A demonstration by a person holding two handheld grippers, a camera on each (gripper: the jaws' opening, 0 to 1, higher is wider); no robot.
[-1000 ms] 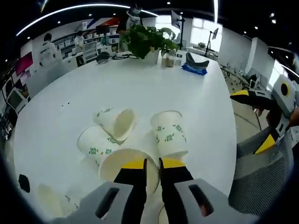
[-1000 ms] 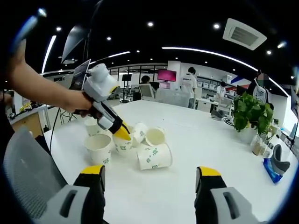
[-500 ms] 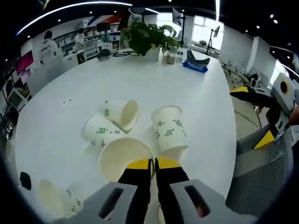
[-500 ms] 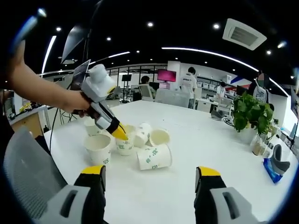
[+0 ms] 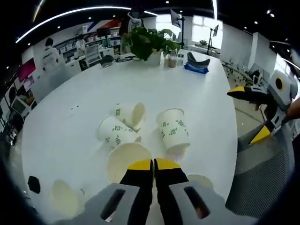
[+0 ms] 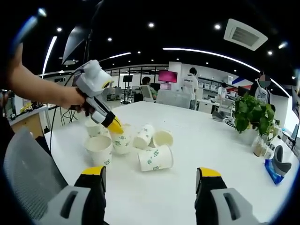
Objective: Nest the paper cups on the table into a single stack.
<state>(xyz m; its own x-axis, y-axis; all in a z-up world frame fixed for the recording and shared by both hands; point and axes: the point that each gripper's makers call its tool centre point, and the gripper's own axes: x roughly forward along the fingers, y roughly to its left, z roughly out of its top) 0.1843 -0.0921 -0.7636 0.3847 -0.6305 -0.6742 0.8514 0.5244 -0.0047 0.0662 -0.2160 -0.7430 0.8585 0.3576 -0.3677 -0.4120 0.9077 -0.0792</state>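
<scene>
Grasp step, by the look of it: left gripper [image 5: 153, 164] clamped on rim of upright paper cup [image 5: 127, 161], tipped cups [image 5: 172, 133] at 12 o'clock beyond. Right gripper [image 6: 150, 174] spread wide, holding nothing. Next, probably: carry over another upright cup [image 6: 99, 148]. White tabletop [image 5: 140, 84], potted plant [image 5: 147, 42], open office.

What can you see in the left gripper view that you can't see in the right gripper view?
Left gripper view: you look down into the open mouth of the held cup, and the right gripper has its jaws apart. Right gripper view: the left gripper from the side, the hand holding it, and a pink screen. Both: tipped cups on the white table, and a leafy plant.
</scene>
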